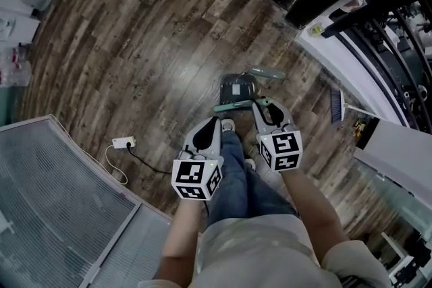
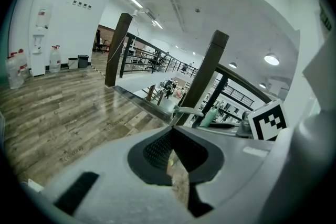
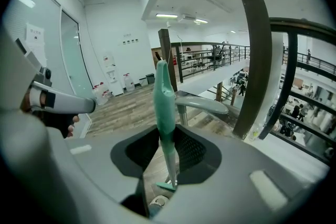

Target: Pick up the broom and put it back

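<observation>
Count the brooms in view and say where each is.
2. A teal broom stands gripped in the right gripper. A blue-bristled broom sits by the white wall on the head view's right. More may be hidden.

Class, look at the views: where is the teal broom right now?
In the right gripper view, the teal broom stands upright, its handle clamped in the right gripper. The head view shows its head down by the grey dustpan.

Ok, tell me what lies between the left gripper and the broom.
In the head view, the person's shoe and jeans leg lie between the left gripper and the broom.
</observation>
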`<state>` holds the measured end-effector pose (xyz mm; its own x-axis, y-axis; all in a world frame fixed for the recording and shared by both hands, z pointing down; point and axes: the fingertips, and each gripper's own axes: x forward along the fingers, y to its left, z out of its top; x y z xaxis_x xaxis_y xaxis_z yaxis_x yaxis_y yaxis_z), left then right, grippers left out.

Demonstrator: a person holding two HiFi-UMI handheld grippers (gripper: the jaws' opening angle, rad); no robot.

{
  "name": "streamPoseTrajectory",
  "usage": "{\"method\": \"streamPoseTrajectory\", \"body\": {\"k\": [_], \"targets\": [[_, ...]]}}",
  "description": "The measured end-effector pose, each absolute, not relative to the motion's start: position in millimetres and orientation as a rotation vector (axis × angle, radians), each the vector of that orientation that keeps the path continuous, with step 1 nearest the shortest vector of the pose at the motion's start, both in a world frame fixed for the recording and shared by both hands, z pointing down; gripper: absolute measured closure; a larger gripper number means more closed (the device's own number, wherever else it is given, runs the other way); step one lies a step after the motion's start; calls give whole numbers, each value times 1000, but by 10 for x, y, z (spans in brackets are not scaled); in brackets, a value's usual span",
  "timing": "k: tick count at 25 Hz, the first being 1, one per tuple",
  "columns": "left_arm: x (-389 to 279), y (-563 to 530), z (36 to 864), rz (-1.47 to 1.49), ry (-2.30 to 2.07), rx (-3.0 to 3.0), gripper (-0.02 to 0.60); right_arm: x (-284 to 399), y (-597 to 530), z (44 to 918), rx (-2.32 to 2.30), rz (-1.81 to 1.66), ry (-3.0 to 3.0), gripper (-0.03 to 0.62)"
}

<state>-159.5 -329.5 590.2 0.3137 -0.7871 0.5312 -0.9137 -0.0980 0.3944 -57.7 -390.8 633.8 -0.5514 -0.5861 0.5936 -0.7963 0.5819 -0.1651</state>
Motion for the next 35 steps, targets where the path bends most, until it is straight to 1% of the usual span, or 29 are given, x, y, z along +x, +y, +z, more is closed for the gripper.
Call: {"method": "streamPoseTrajectory", "body": {"k": [10,35], "targets": [[-1650,-3151,5945,238,-1517,1885,578,-565,-3870,6509,1119,596,-2301,490],[-1655,-3282,6093,266,-1497,1870,578,-473,-4393,6876,1209,713,-2240,490]]}}
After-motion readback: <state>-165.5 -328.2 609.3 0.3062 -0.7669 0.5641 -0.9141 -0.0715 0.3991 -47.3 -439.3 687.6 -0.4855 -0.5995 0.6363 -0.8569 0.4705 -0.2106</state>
